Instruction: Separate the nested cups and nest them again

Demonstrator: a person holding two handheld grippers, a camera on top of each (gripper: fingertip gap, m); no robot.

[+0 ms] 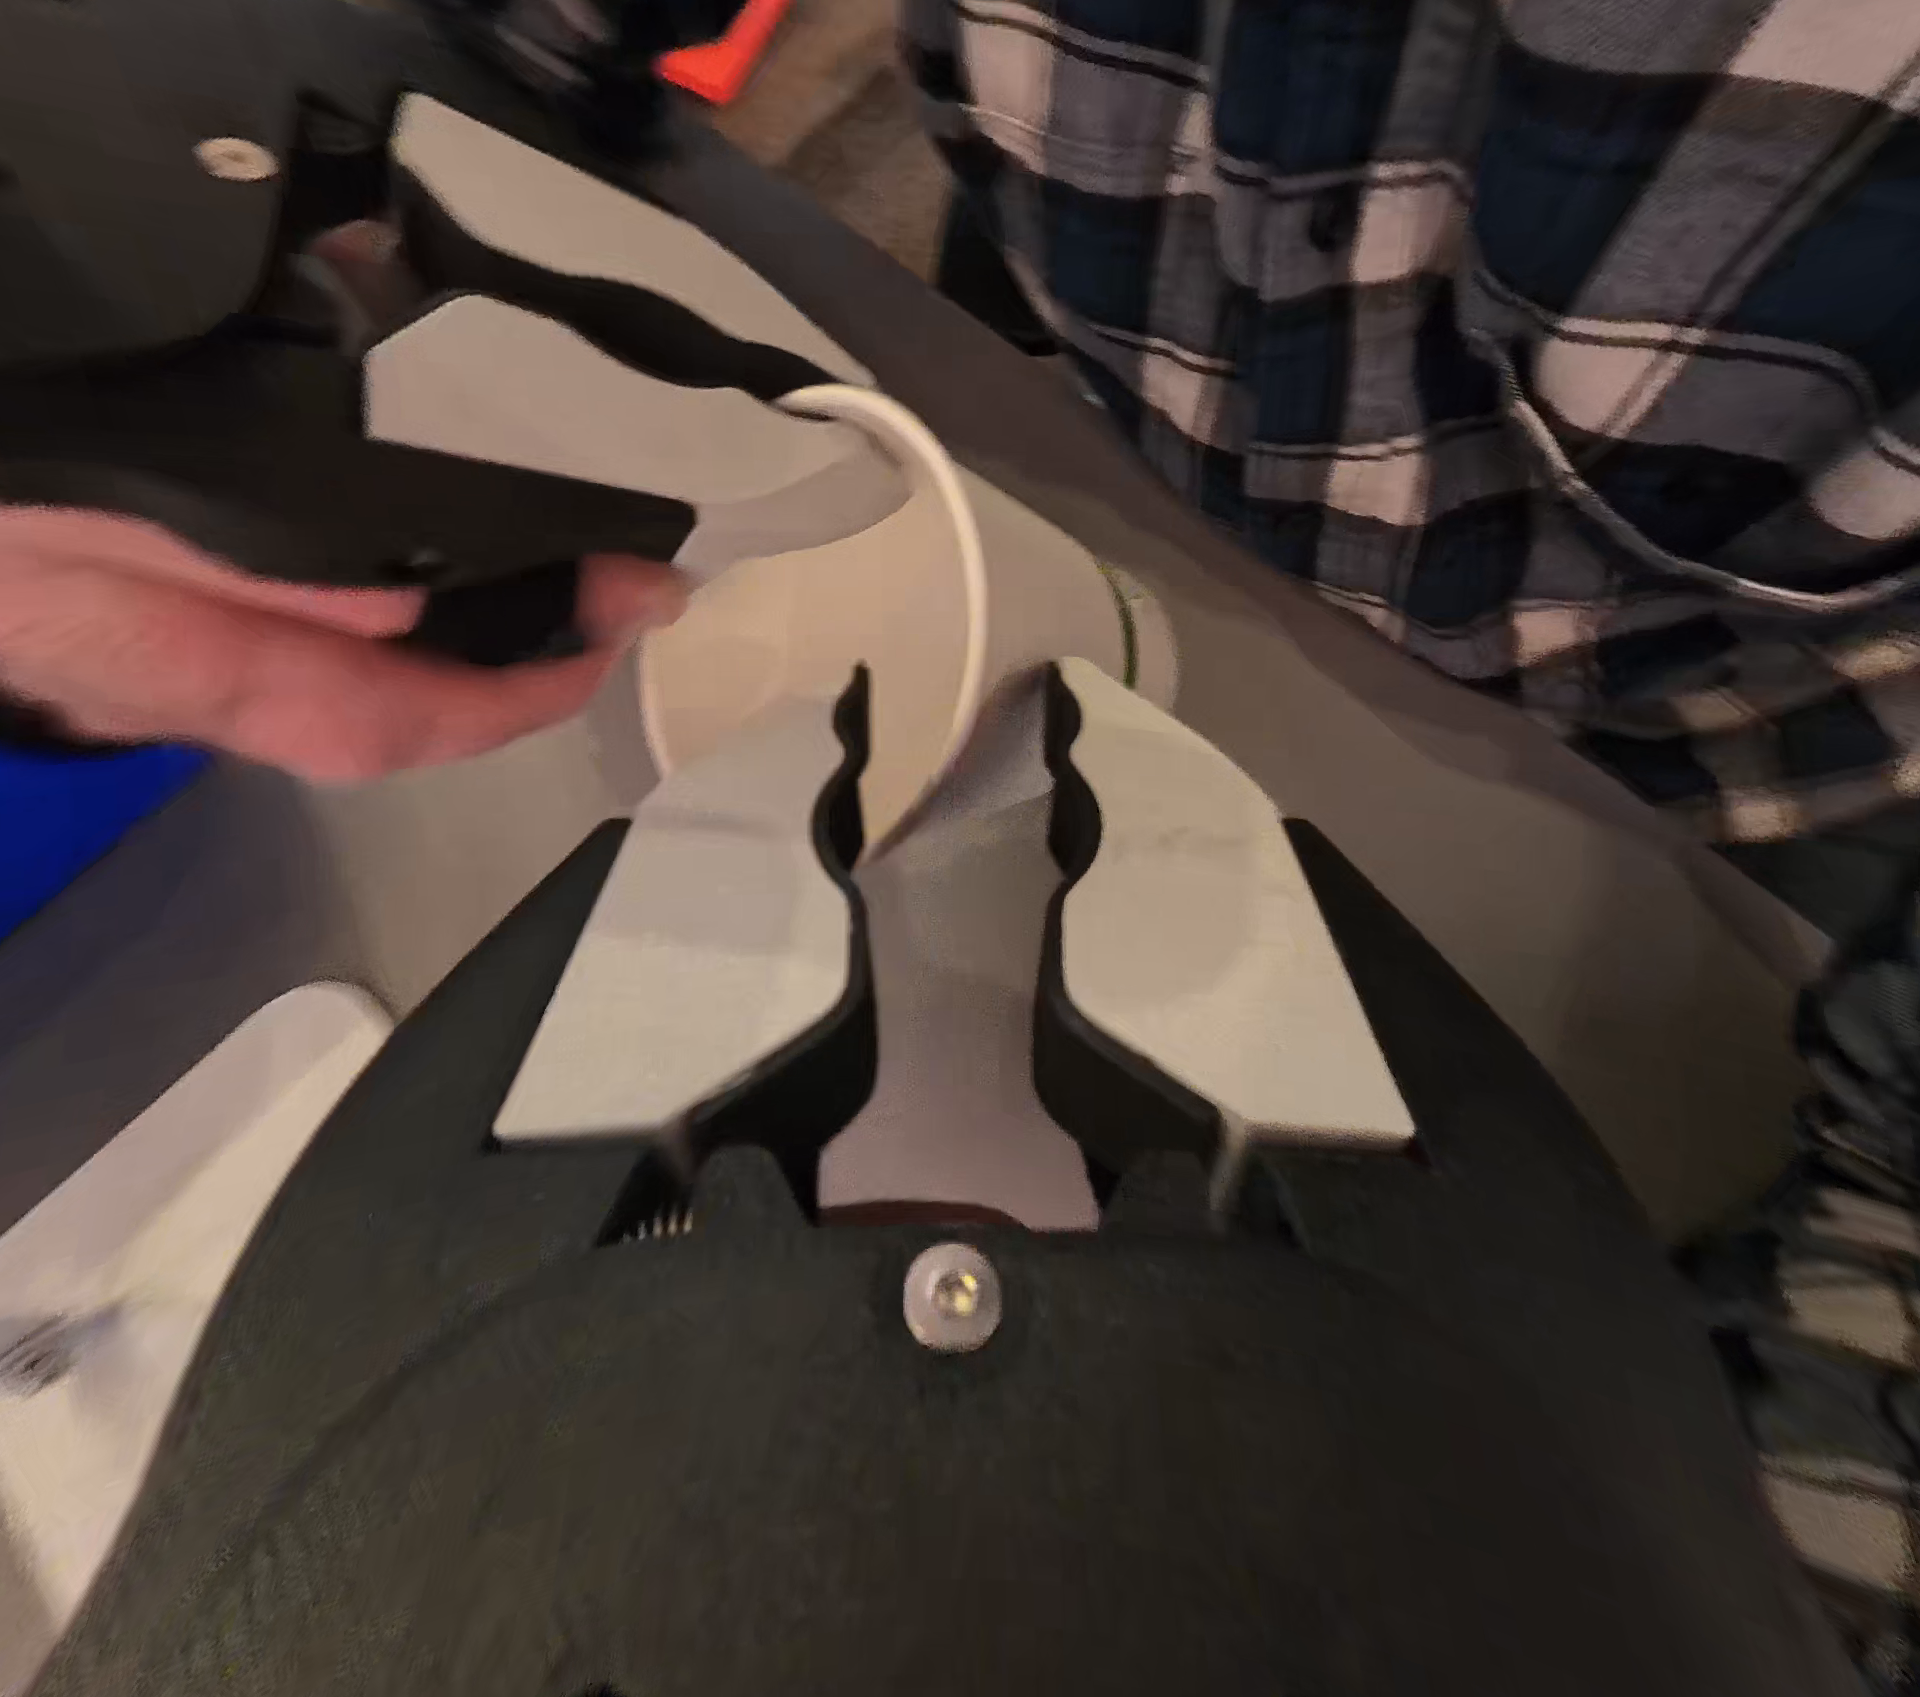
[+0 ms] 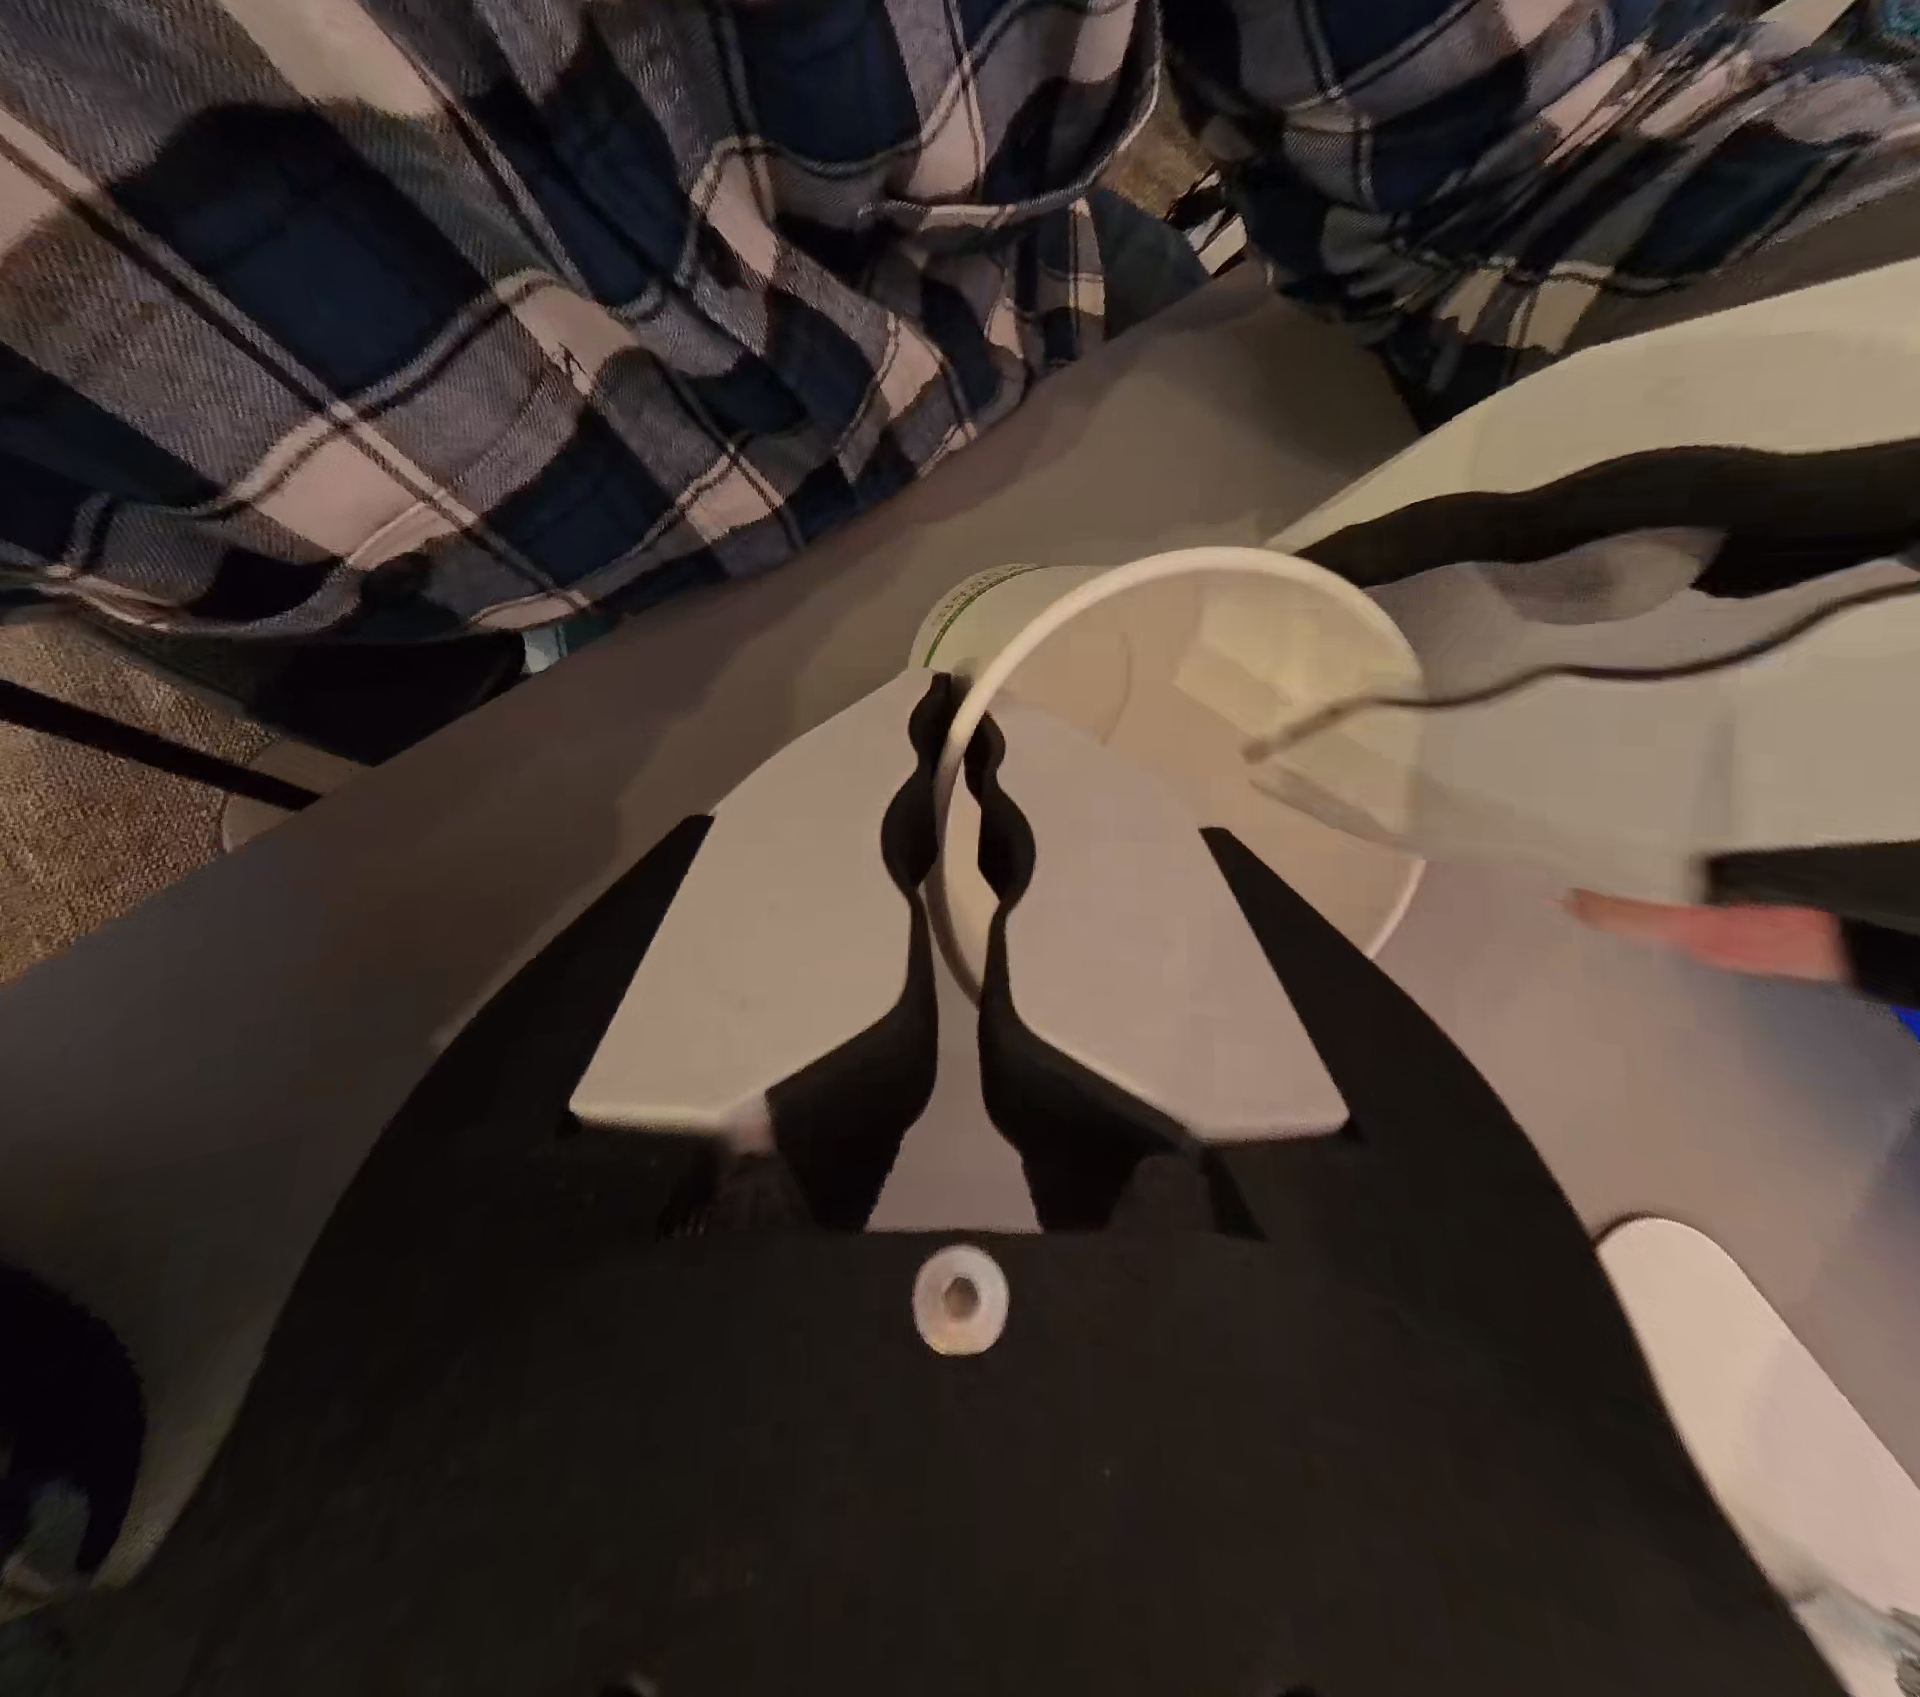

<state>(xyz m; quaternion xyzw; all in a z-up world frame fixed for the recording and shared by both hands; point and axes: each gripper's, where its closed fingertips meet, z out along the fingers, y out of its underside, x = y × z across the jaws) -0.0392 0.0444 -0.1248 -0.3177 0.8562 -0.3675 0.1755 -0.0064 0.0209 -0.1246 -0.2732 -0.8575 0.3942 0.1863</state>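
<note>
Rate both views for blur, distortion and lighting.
Left wrist view: motion blur smears the hand and the plaid cloth; the paper cup is soft. Right wrist view: sharper on the cup rim, but the other gripper smears. Both: wide-angle bending, dim warm light.

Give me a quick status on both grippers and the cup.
Right gripper pinched shut on the white paper cup at its rim. Left gripper open, straddling the opposite rim. Cup tilted over the grey table. Nothing in the way.
</note>
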